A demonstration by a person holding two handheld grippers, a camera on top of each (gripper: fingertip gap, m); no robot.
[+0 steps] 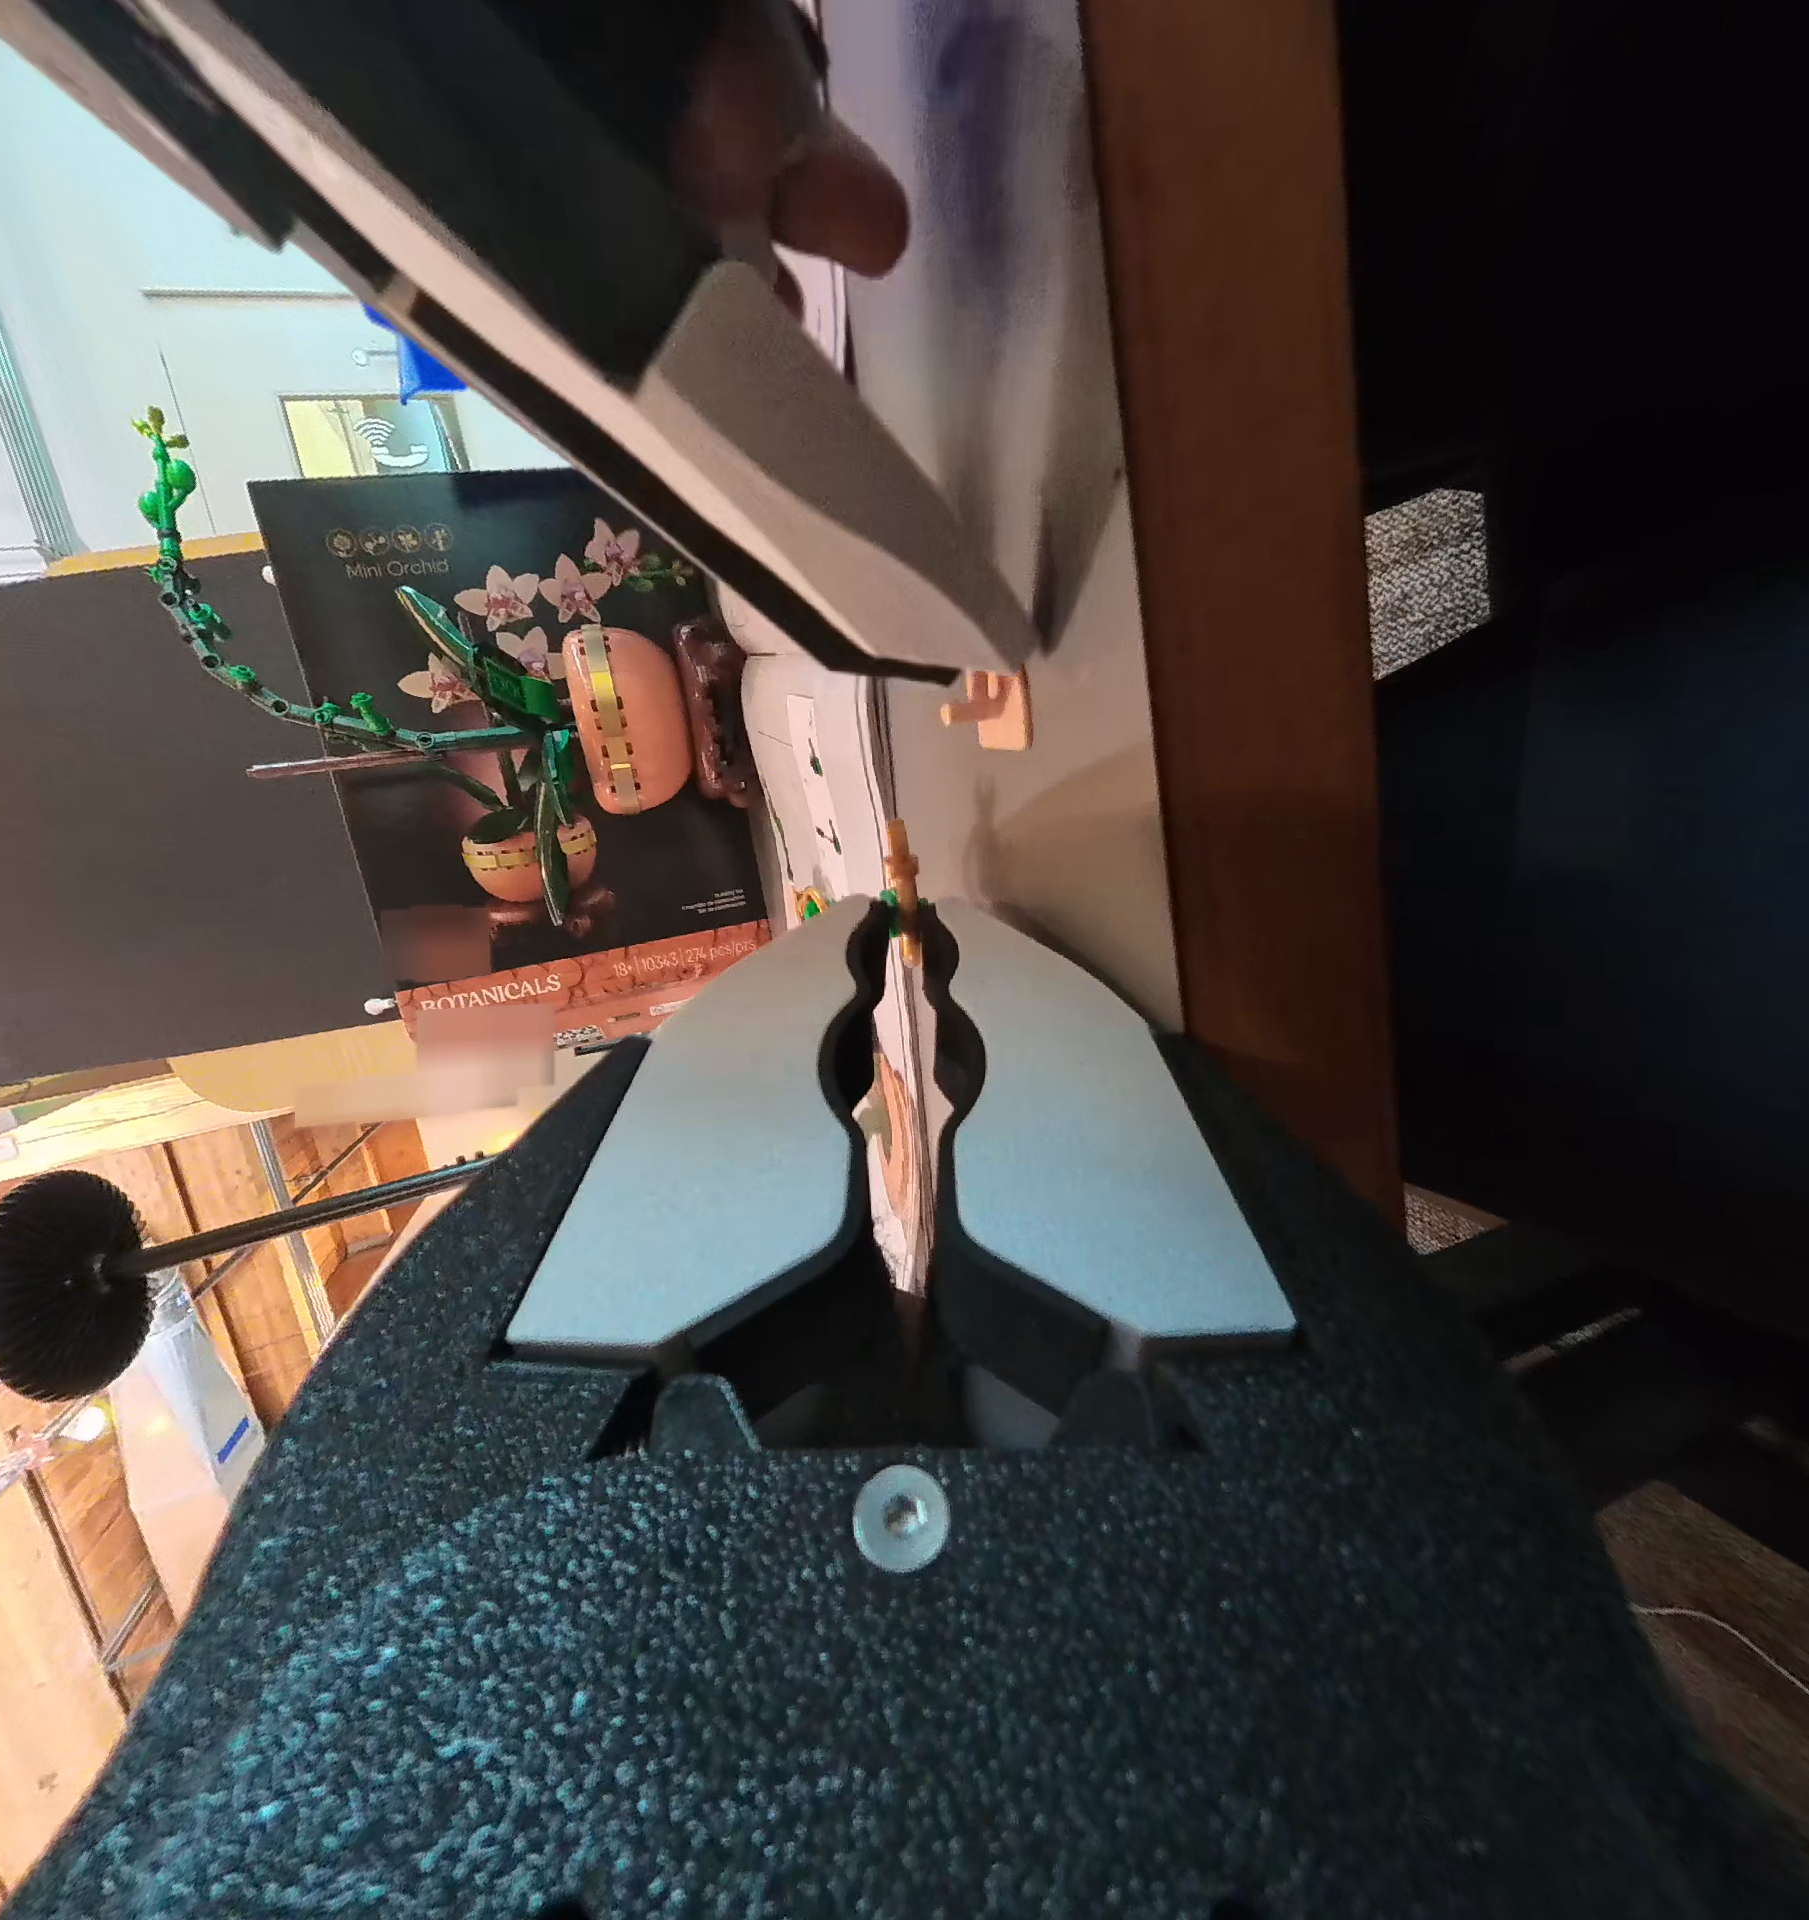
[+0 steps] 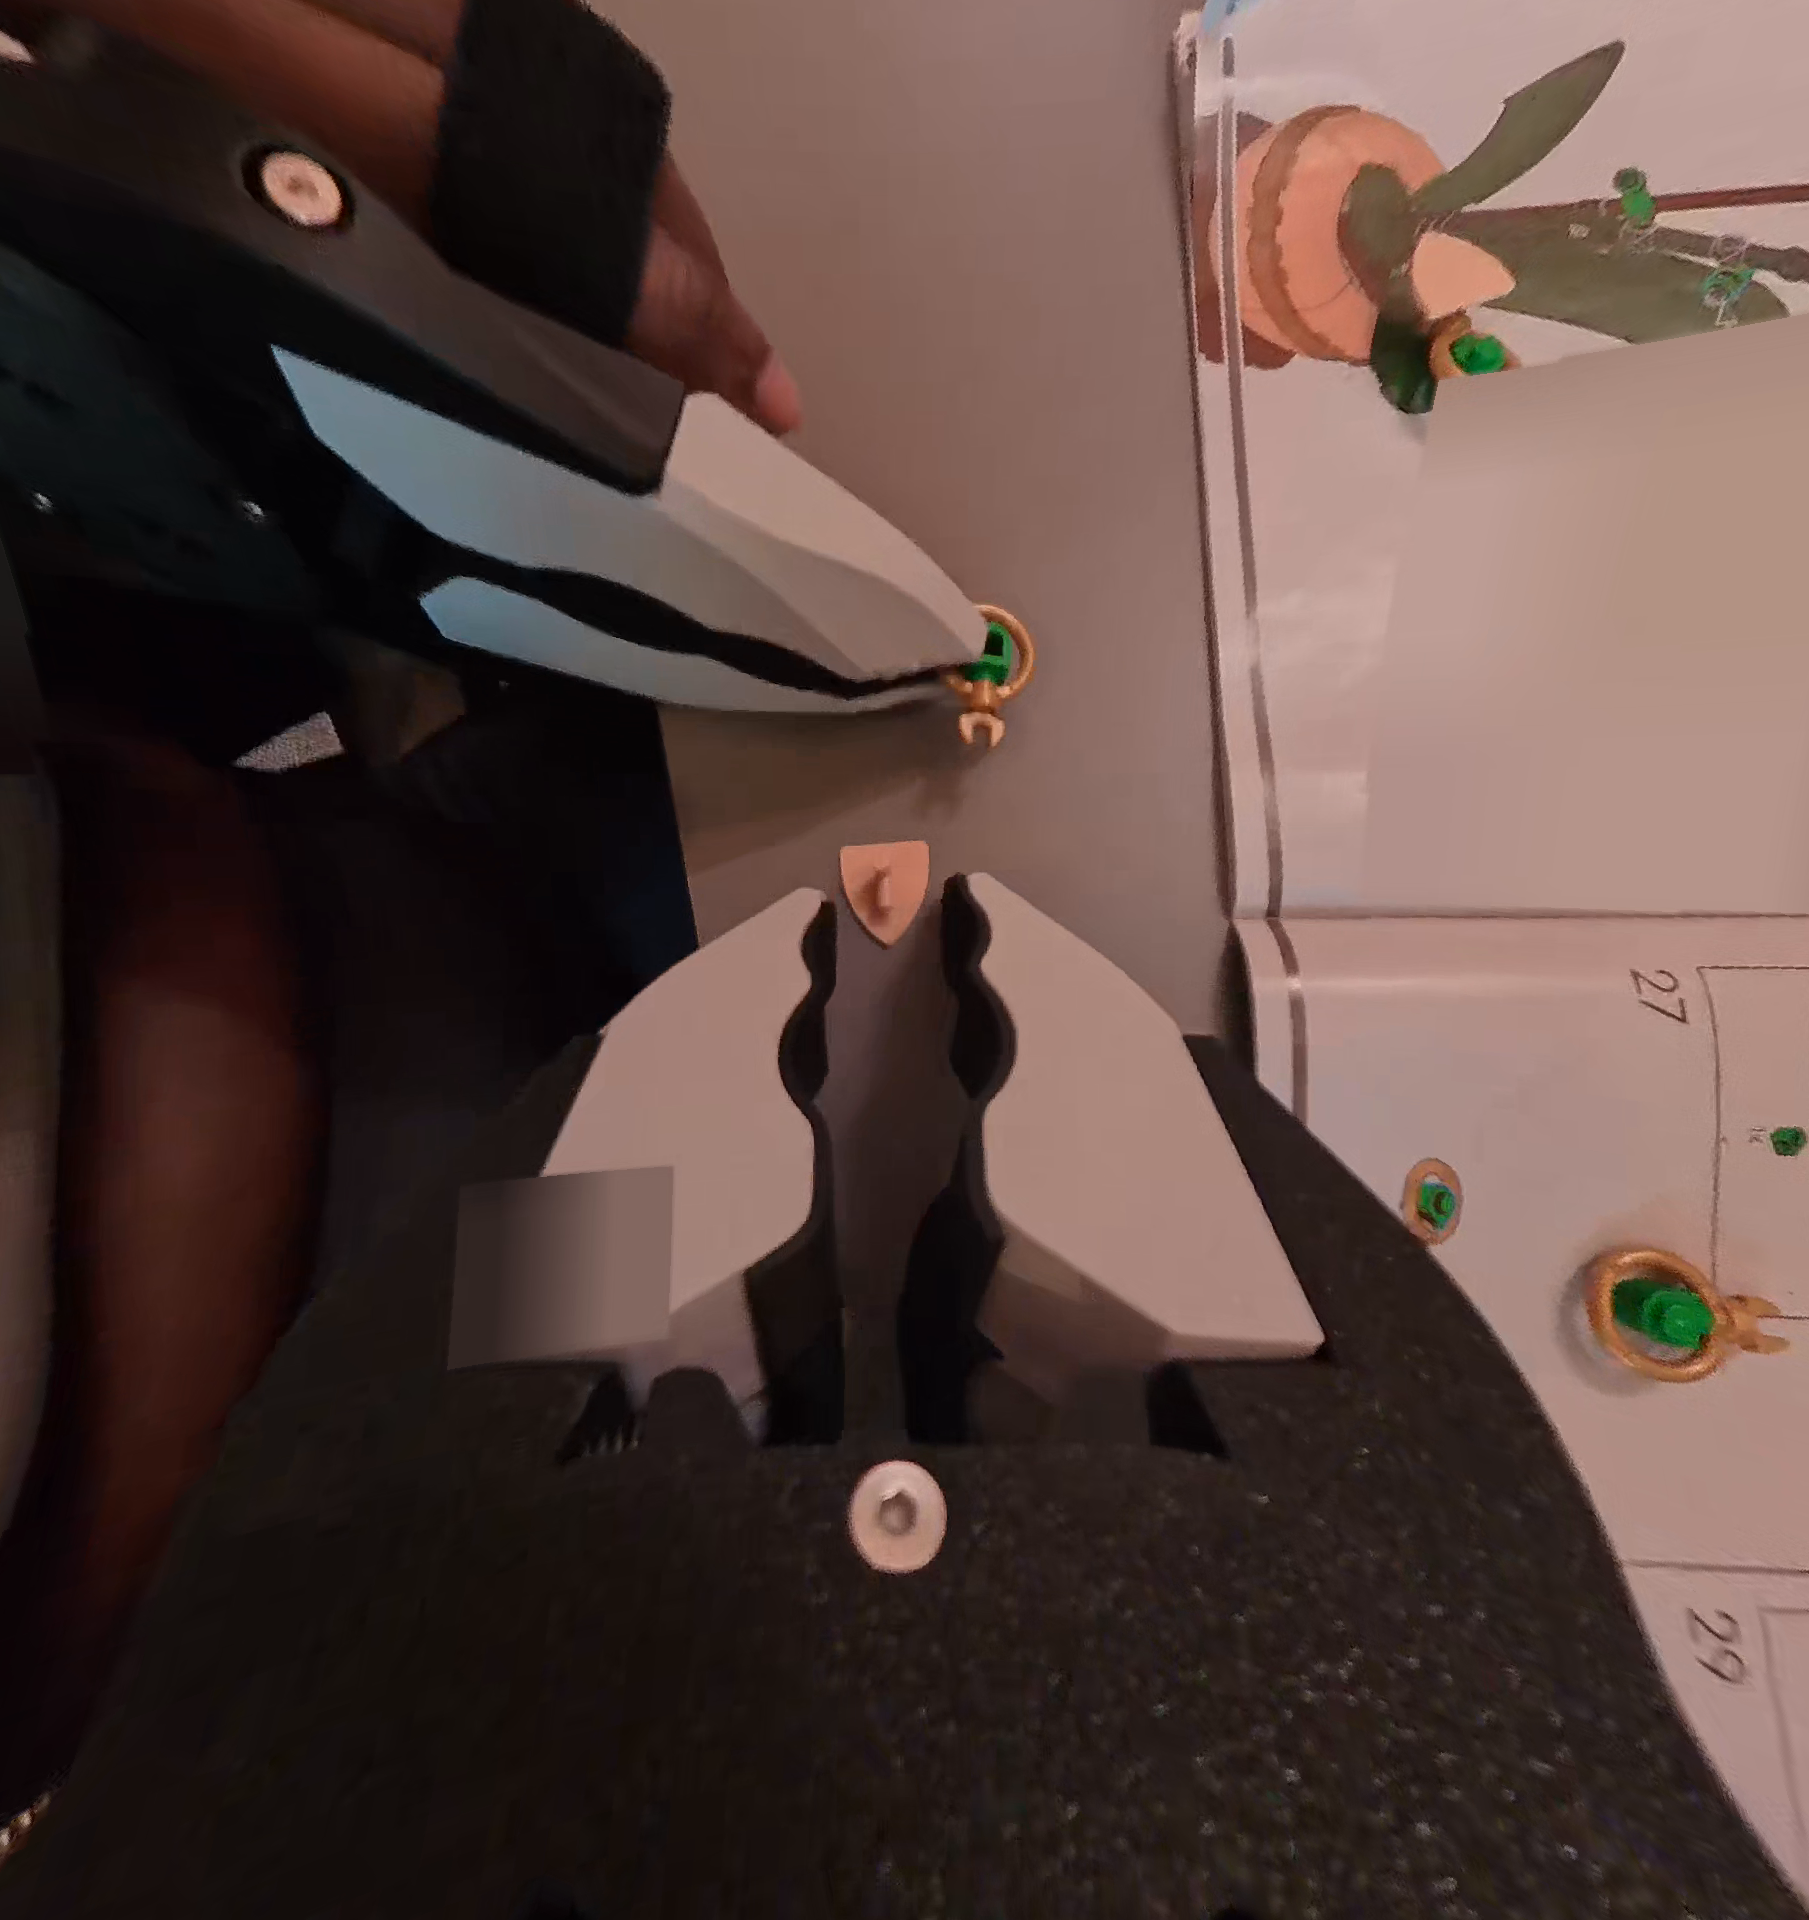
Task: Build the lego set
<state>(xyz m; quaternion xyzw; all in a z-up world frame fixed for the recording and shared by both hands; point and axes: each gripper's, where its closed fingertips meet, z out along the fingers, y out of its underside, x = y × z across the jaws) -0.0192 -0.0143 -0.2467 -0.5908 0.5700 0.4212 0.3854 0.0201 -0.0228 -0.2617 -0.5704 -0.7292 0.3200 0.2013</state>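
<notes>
**Gold ring piece pinched, shield piece between parted tips**

Jaws of the left gripper (image 1: 905, 920) were pressed together on a small gold ring piece (image 2: 995, 665) with a green stud (image 2: 995, 649) in it; only the very tips were holding it, and a small gold clip was seen hanging from the ring. The piece was held close over the grey table (image 2: 931, 312), but it could not be told whether it touched the surface. Jaws of the right gripper (image 2: 889, 914) were kept narrowly apart, and nothing was gripped by them. A tan shield-shaped piece (image 2: 884, 891) was lying flat on the table just at the tips, between the two fingers, without being clamped. In the left wrist view the same tan piece (image 1: 993, 707) was seen near the wooden edge (image 1: 1243, 623) of the table, under the tip of the right gripper (image 1: 983, 634).

An open instruction booklet (image 2: 1502, 727) was laid on the table beside both grippers, away from that edge. Farther along the table, the set's box (image 1: 526, 748) was stood upright, and a partly built green stem (image 1: 193, 613) was seen in front of it. A person's fingers (image 2: 723, 343) were visible behind the left gripper.
</notes>
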